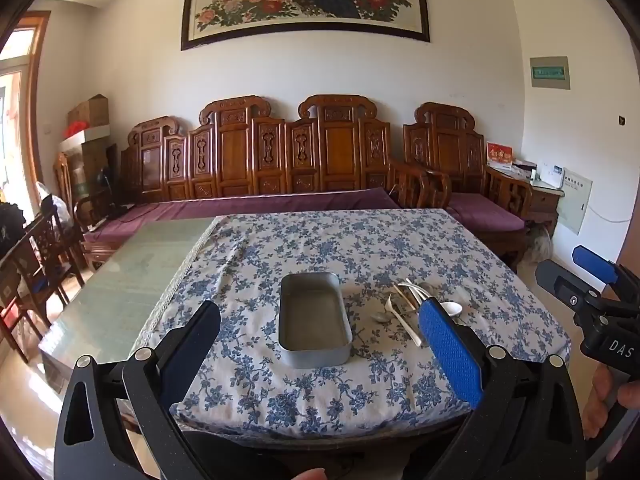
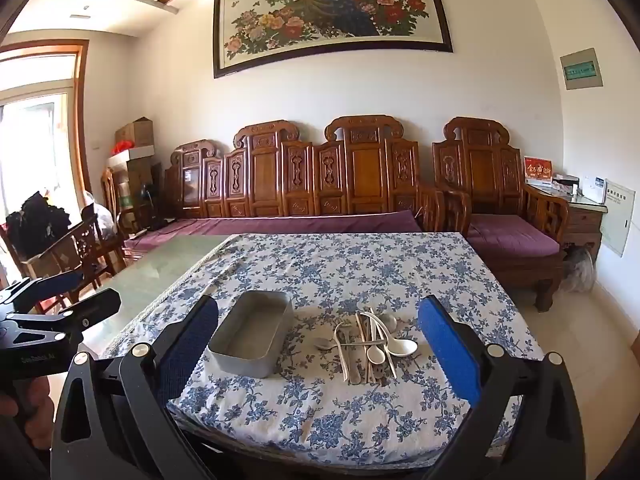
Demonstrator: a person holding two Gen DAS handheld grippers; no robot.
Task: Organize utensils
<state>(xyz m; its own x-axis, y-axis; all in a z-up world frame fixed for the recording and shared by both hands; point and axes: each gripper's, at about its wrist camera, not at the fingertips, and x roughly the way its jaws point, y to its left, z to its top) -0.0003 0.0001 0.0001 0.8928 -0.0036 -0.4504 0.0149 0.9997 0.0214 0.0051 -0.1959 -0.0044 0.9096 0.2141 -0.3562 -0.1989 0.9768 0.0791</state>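
Observation:
An empty grey metal tin (image 1: 314, 316) sits on the blue floral tablecloth (image 1: 340, 248); it also shows in the right wrist view (image 2: 252, 332). To its right lies a pile of utensils (image 2: 370, 342): white ceramic spoons, metal spoons and chopsticks, also seen in the left wrist view (image 1: 412, 306). My left gripper (image 1: 320, 322) is open and empty, held above the near table edge in front of the tin. My right gripper (image 2: 320, 320) is open and empty, held in front of the pile. Each gripper shows at the edge of the other's view, the right one (image 1: 576, 276) and the left one (image 2: 76, 288).
The cloth covers the right part of a glass-topped table (image 1: 132, 272). A carved wooden sofa with purple cushions (image 1: 260, 204) stands behind the table. Wooden chairs (image 1: 44, 248) stand at the left. A side cabinet (image 2: 580, 216) stands at the right.

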